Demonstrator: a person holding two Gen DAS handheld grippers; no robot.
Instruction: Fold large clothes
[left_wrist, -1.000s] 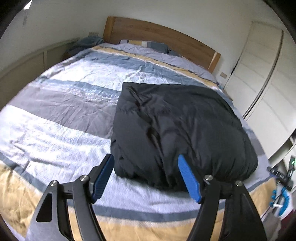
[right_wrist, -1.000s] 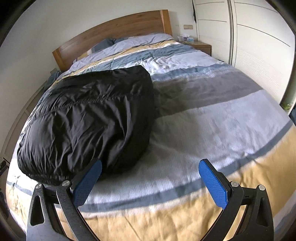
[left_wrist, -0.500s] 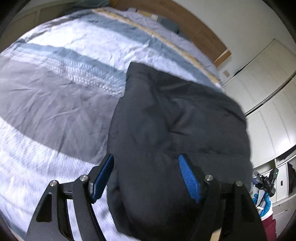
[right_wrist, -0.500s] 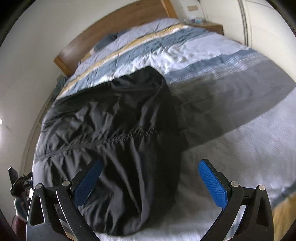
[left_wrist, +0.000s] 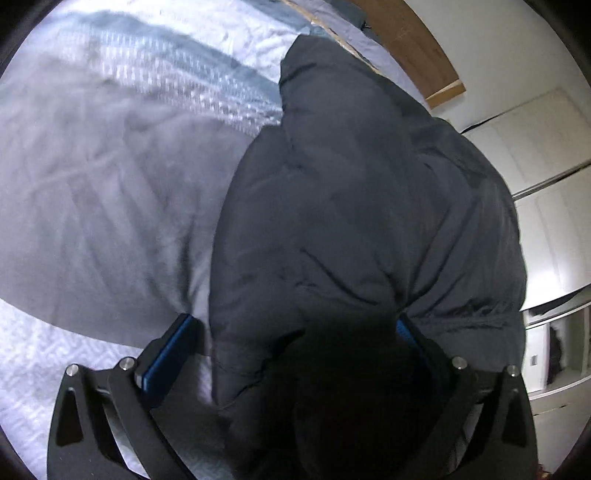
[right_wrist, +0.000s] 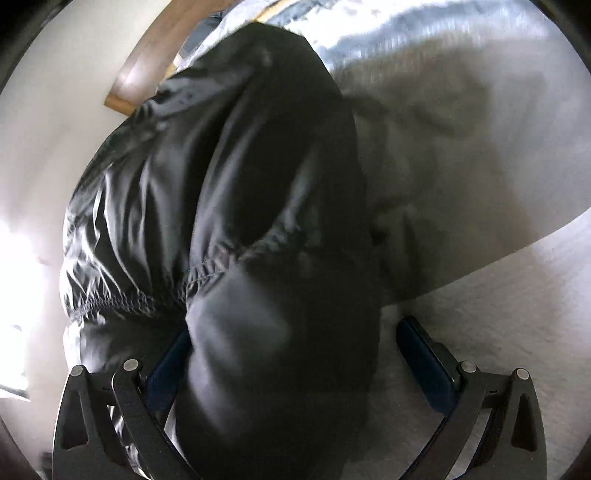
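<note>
left tool (left_wrist: 295, 350) opening, right tool (right_wrist: 295, 354) spread wide

Both wrist cams close, angled down, sharing black jacket (left_wrist: 362, 221)

I count one black padded jacket (left_wrist: 369, 221) lying on one bed (left_wrist: 110, 184), with one wooden headboard (left_wrist: 413, 48) behind it. I have two tools in view, the left tool (left_wrist: 291, 350) and the right tool (right_wrist: 291, 354), each with two blue pads.
</note>
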